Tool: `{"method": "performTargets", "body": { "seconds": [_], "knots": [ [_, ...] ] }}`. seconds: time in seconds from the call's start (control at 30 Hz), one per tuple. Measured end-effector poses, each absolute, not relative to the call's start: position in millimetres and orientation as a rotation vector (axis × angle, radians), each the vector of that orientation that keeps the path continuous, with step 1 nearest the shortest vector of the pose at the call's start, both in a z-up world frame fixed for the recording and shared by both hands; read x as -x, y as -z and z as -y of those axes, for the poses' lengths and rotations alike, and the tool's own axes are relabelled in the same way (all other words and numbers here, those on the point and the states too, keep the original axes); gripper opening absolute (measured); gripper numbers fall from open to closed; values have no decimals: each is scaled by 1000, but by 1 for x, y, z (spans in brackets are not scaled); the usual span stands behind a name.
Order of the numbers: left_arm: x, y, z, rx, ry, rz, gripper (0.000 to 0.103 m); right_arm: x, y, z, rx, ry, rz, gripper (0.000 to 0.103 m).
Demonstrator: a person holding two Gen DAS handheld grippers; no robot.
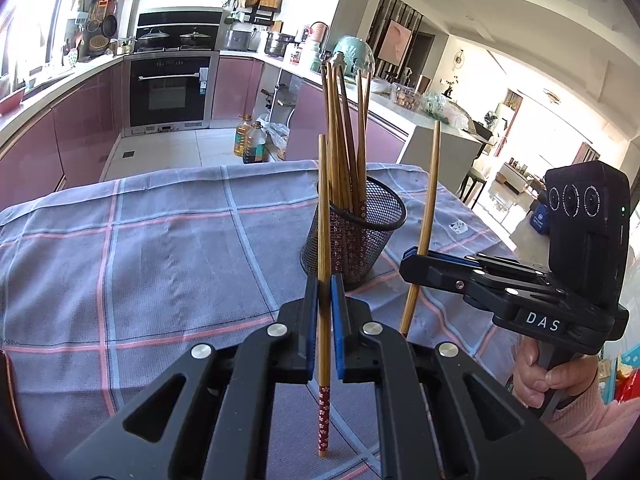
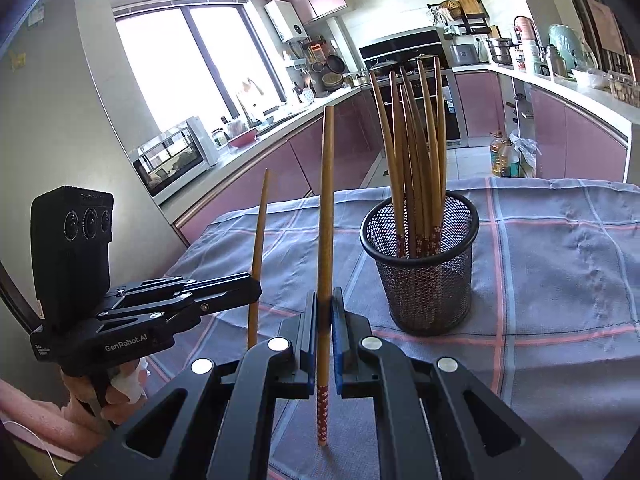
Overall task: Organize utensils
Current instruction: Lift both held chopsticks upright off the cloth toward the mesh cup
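Now: left gripper (image 1: 325, 292) clamped tight on one upright chopstick (image 1: 323, 240), patterned red end down, just in front of mesh cup (image 1: 360, 240). Right gripper (image 2: 325, 312) likewise pinches second chopstick (image 2: 325, 240), near-vertical, red end down, left of cup in its own view. Cup stands on checked cloth (image 1: 160, 248), holds bundle of chopsticks (image 1: 344, 140) leaning together, red ends at bottom. Both held sticks outside cup, apart from it.

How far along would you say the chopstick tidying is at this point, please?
Nearly done: a bundle of wooden chopsticks already stands in the black mesh cup on the checked cloth. The left gripper and right gripper each clamp one red-ended wooden chopstick upright. Left: dropping those two in.
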State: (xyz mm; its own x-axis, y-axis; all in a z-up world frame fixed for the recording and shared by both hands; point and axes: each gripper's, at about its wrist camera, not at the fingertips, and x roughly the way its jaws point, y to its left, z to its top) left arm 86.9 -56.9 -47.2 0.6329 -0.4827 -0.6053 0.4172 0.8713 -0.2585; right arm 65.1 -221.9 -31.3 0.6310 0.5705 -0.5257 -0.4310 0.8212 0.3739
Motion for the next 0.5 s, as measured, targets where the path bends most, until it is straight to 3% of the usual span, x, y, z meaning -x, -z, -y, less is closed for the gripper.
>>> {"method": "performTargets", "body": {
  "seconds": [0.5],
  "knots": [
    [-84,39,57,105,522,-694,7,-64,20,224,-219,-567,-647,6]
  ]
}}
